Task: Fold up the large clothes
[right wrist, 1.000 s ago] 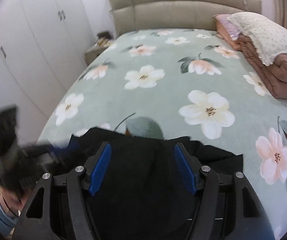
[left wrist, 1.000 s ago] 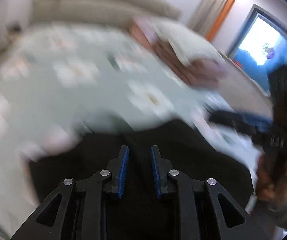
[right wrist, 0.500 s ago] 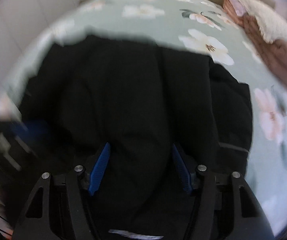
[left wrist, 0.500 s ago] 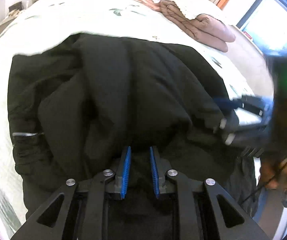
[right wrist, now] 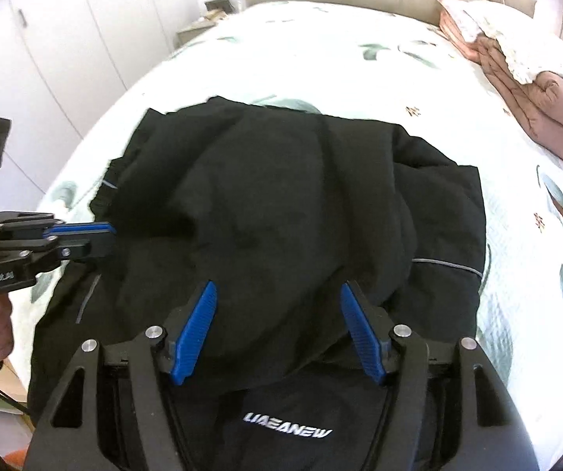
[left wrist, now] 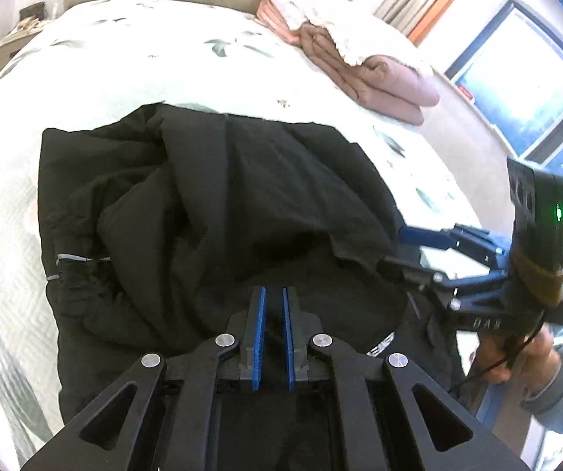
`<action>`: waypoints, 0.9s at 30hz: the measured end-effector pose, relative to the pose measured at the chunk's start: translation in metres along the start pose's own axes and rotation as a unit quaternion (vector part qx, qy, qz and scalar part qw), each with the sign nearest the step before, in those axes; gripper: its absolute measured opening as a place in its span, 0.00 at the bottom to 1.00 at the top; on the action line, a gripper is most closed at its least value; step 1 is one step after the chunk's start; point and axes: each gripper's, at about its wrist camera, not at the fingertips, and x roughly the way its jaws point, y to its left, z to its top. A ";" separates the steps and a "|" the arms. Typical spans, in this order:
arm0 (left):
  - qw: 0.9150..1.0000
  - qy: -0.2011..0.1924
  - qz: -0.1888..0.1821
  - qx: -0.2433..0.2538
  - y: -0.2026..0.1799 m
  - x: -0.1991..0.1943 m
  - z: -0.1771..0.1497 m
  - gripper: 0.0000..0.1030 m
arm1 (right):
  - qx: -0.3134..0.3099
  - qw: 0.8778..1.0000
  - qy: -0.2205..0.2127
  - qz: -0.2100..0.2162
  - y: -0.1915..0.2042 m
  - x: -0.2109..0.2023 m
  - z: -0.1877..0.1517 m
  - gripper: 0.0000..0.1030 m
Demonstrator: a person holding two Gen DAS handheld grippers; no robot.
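Now your black jacket (right wrist: 289,204) is lying bunched on the bed (right wrist: 320,66), just ahead of your spread right gripper (right wrist: 277,329); your left gripper (left wrist: 273,337) is sitting nearly pressed together over its near edge, pinching nothing visible.

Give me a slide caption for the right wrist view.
Open right gripper poised over a rumpled black jacket on a floral bedspread, left gripper at its edge.
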 end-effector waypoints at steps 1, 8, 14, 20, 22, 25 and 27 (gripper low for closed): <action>1.000 0.004 -0.002 0.000 0.000 0.006 -0.002 0.08 | -0.002 1.000 0.003 -0.001 0.002 0.003 -0.002 0.66; 1.000 0.012 0.022 -0.008 0.026 0.070 -0.037 0.08 | 0.013 0.999 0.051 -0.007 0.000 0.072 -0.026 0.67; 0.998 -0.044 0.033 -0.001 0.019 0.066 -0.054 0.08 | -0.003 1.000 0.012 -0.022 0.004 0.069 -0.038 0.73; 0.996 -0.070 0.055 0.023 0.012 0.038 -0.074 0.08 | -0.004 1.000 -0.016 -0.019 0.008 0.047 -0.049 0.72; 0.991 -0.089 0.090 0.043 0.000 0.026 -0.077 0.08 | 0.010 0.999 -0.029 -0.010 0.005 0.036 -0.053 0.72; 0.981 -0.119 0.136 0.074 -0.019 -0.005 -0.091 0.08 | 0.043 0.997 -0.062 -0.012 -0.002 0.000 -0.065 0.72; 0.977 -0.136 0.149 0.076 -0.032 -0.038 -0.108 0.09 | 0.059 0.994 -0.086 -0.018 0.000 -0.029 -0.078 0.72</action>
